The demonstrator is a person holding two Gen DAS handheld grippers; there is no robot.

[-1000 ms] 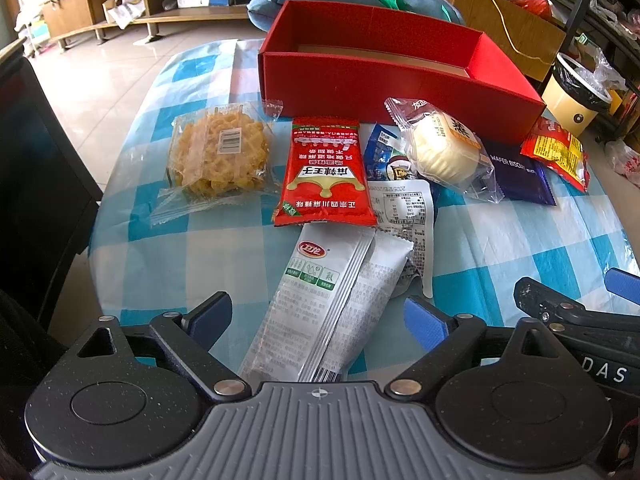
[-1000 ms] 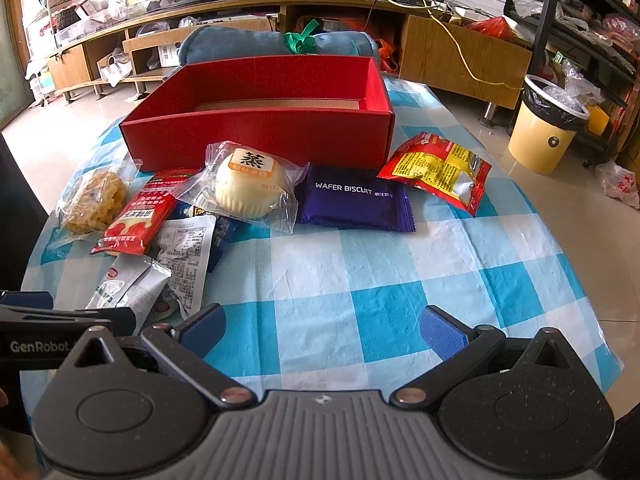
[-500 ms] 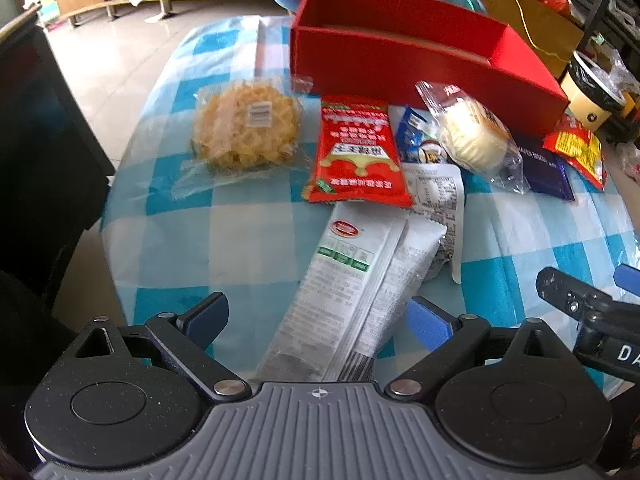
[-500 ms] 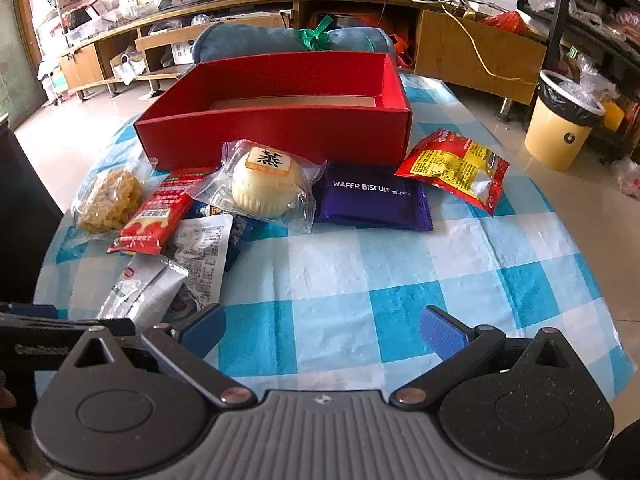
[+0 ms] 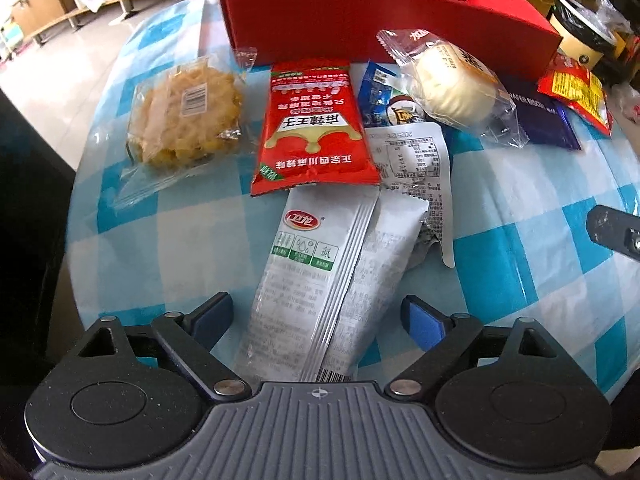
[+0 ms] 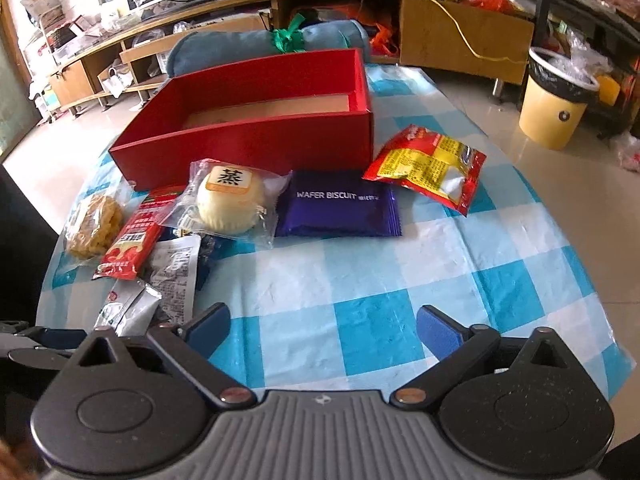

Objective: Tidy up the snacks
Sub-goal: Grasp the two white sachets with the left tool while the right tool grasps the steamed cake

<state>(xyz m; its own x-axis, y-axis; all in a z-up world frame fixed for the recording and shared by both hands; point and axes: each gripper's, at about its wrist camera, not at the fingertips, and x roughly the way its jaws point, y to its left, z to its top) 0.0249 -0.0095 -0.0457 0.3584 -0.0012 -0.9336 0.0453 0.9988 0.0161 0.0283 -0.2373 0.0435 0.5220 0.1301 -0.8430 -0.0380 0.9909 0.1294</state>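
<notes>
Stock on my bench, checked blue-and-white cloth: one red box at the far side, open-topped and empty as far as I can see in, with every snack outside it. Near row, left to right: yellow crisp cake in clear wrap; red sachet; small blue packet, partly buried; steamed bun in clear wrap; purple wafer biscuit pack; red-and-yellow packet at the far right, just beside the box corner. Nearest me, two long silver-white packets lie overlapped, their far ends tucked under the red sachet and a grey printed packet. My left claw stands wide but is closing, its pads either side of the silver-white pair and not yet pressing. My right claw is also wide and closing, with only bare cloth between its pads. Risks, as I judge them: the left claw may pinch both long packets instead of one, since they overlap; lifting them could drag the red sachet and grey packet off their ends and scatter the row; slick foil may slide out of a grip taken so near one end; the pads may also catch the loose cloth and tug everything.
</notes>
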